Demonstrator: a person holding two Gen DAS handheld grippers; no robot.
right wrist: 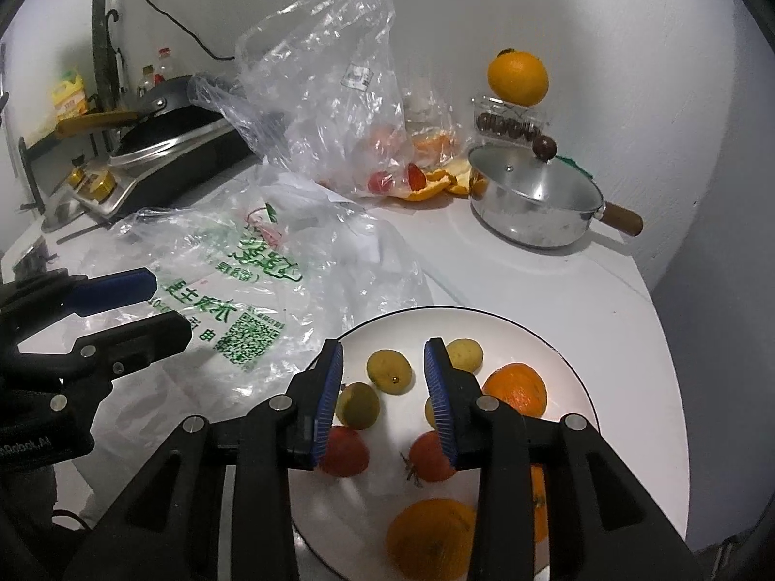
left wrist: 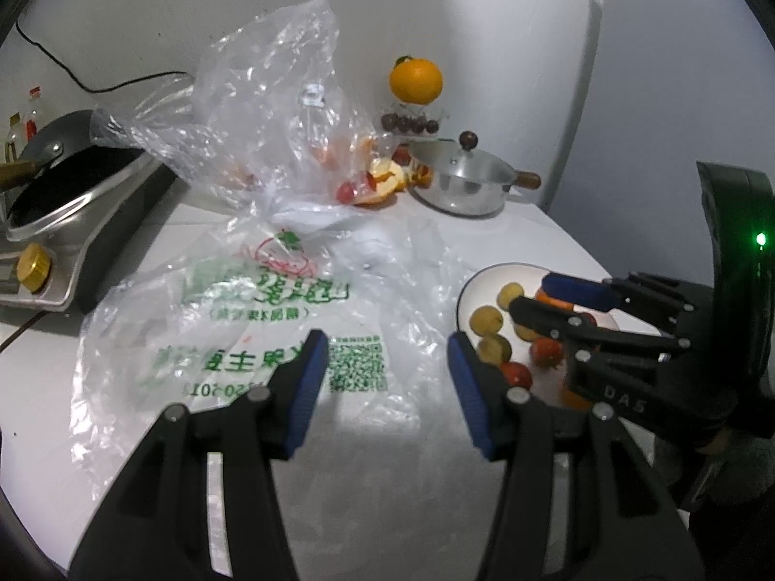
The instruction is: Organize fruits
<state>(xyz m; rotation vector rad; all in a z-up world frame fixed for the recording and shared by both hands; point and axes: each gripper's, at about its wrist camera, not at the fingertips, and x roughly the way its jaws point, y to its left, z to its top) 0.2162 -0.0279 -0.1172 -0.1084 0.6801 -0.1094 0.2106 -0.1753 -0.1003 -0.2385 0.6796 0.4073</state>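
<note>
**Plate loaded, both grippers empty above the counter**

Your fruits sit on the white plate (right wrist: 557, 334): small yellow fruits (right wrist: 389, 371), red tomatoes (right wrist: 431, 455) and oranges (right wrist: 516, 387), loosely spread and not stacked. More fruit is in the clear bag (right wrist: 334, 97) at 11 o'clock from the plate, and one large orange (right wrist: 517, 76) perches on a clear box of dark fruit (right wrist: 508, 126) at 1 o'clock.

Your right gripper (right wrist: 382, 397) hangs over the plate, jaws parted, gripping nothing. Your left gripper (left wrist: 387, 377) is spread wide and empty over the printed bag (left wrist: 271, 319).

Risks: round fruit rolls, so a descending finger could knock one off the rim. The slick bag may slide or snag a finger. The perched orange could topple.

Hidden: your right fingers cover part of the plate's fruit; the clear bag's contents look like tomatoes and peel, but wrinkles blur them.
</note>
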